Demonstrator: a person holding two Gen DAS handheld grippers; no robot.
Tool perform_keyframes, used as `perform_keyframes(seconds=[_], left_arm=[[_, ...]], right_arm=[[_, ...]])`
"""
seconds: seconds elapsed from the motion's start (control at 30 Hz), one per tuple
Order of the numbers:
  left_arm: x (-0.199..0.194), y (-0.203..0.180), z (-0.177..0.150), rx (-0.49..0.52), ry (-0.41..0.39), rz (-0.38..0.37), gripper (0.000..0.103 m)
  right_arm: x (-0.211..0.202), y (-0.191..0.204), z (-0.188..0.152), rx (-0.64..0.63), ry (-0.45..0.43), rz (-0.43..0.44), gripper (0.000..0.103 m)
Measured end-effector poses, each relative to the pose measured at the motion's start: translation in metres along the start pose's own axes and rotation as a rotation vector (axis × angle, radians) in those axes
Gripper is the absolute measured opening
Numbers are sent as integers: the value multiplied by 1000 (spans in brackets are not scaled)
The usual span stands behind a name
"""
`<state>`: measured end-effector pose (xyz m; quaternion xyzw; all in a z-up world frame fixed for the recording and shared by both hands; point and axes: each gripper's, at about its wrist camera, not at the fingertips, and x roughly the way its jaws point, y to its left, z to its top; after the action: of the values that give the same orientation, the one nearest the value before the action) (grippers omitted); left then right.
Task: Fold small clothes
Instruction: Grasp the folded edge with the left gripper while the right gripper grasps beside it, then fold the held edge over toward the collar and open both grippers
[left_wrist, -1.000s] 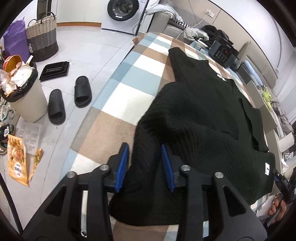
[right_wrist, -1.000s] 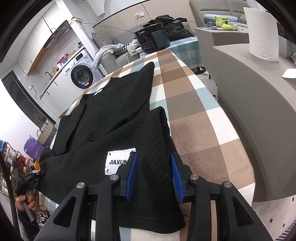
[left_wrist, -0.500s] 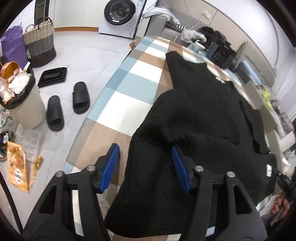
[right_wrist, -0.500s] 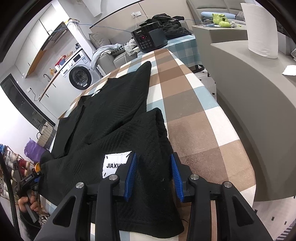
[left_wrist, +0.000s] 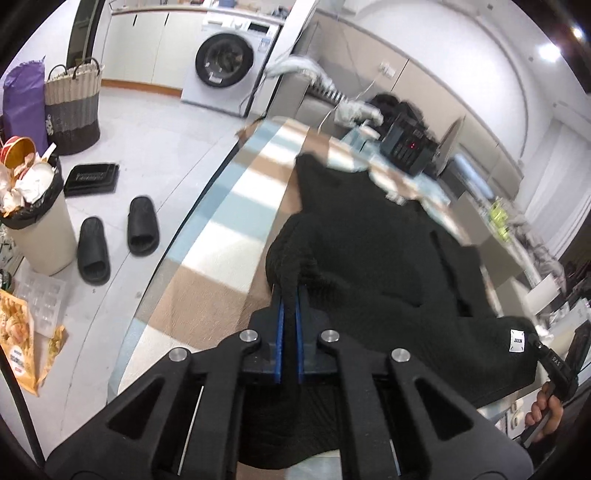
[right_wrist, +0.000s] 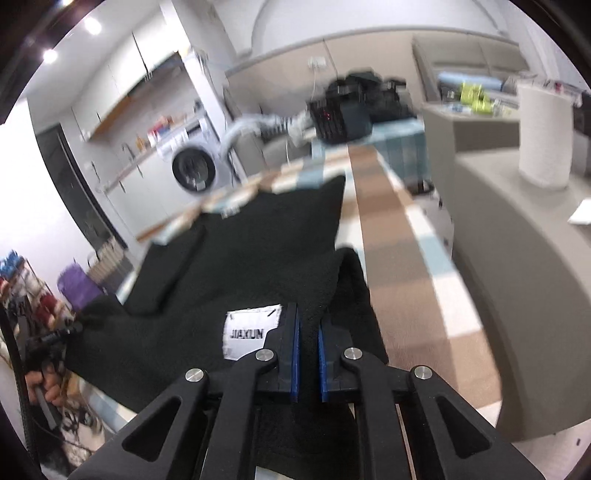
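Both pairs of fingers have just closed — left gripper (left_wrist: 289, 295) and right gripper (right_wrist: 307, 325) each pinch the near hem of the black knit garment (left_wrist: 373, 236) lying on the checked table (left_wrist: 221, 236). We lift evenly, keep the hem taut, then carry it toward the far end.

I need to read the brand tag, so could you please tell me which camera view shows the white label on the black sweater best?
The right wrist view: the white label sits large beside the tongs, its lettering readable. In the left wrist view it is only a tiny patch at the sweater's far corner, unreadable.
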<state>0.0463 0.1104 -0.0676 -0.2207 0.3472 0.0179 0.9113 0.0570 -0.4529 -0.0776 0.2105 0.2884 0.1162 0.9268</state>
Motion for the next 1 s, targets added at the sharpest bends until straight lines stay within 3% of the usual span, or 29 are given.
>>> perform_keyframes(seconds=[0.17,0.3,0.5,0.7,0.73,0.87,0.9,0.97,1.0], left_arm=[[-21,-16,25,-3,-88,-73,2],[-11,-26,57,-10,-132,-97,2],[56,-29,102,-44,-96,-74,2],[128,-19,107,-60,10,16,4],[134,-15,106,-70,25,20,6],[141,1,96,-113,43,54,40],[139,5,93,-116,51,67,43],[135,10,84,-118,70,73,52],[131,13,79,-117,80,77,53]], right_arm=[[-10,0,29,42,-110,-32,7],[8,0,61,85,-156,-51,7],[75,-3,94,139,-106,-109,7],[133,-22,91,200,17,-188,11],[139,-27,89,221,57,-185,16],[134,-39,74,246,116,-189,27],[125,-40,69,235,112,-197,27],[110,-43,58,247,115,-202,41],[100,-45,50,263,118,-190,42]])
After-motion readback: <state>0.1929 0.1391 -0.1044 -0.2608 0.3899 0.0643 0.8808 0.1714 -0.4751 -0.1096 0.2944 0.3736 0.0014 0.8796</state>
